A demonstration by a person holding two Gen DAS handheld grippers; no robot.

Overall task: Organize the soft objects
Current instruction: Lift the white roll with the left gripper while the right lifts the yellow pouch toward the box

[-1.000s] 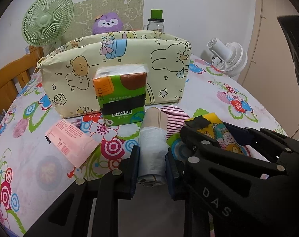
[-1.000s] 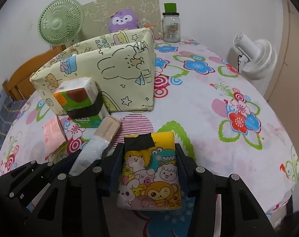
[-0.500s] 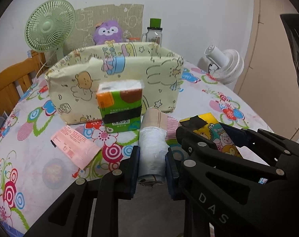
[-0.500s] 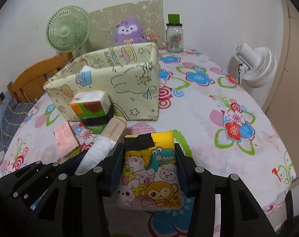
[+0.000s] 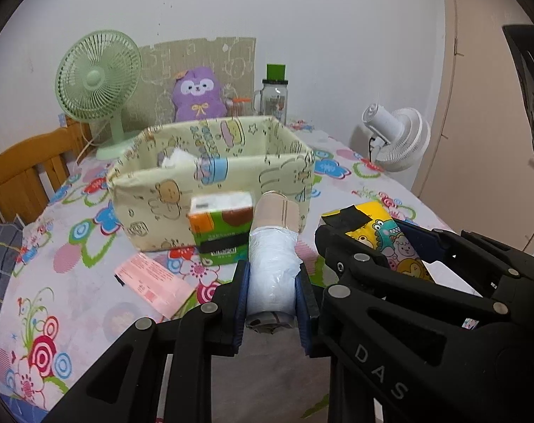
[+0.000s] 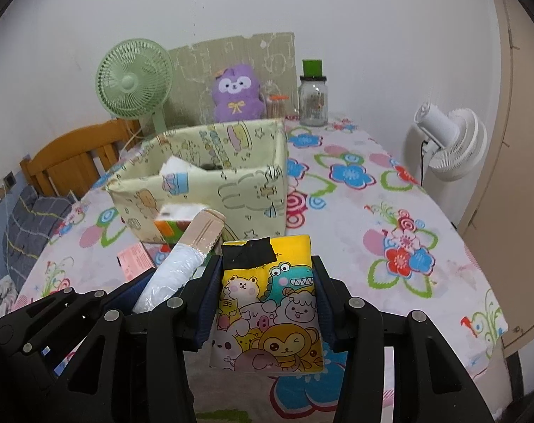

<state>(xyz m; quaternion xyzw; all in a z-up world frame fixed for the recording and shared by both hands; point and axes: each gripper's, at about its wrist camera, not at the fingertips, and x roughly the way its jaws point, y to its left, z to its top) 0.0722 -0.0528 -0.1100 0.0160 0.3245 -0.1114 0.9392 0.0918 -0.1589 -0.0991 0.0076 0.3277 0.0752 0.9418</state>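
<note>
My left gripper (image 5: 272, 278) is shut on a white plastic-wrapped roll (image 5: 273, 271) with a beige end, held above the table. My right gripper (image 6: 267, 282) is shut on a yellow cartoon tissue pack (image 6: 270, 303), also lifted; the pack shows in the left wrist view (image 5: 383, 236) too. The roll shows at the left of the right wrist view (image 6: 182, 264). Ahead stands an open cream fabric box (image 5: 210, 179) with cartoon print, something white inside. A green and orange tissue pack (image 5: 222, 227) stands against its front wall.
A pink slip (image 5: 154, 282) lies on the flowered tablecloth (image 6: 372, 218). Behind the box are a green fan (image 5: 97, 81), a purple plush (image 5: 198, 93) and a glass jar (image 5: 275, 95). A white fan (image 6: 450, 144) stands at the right edge, a wooden chair (image 5: 23, 172) left.
Both grippers have risen with their loads, so the box's open top and inside now show. The table objects have stayed in place.
</note>
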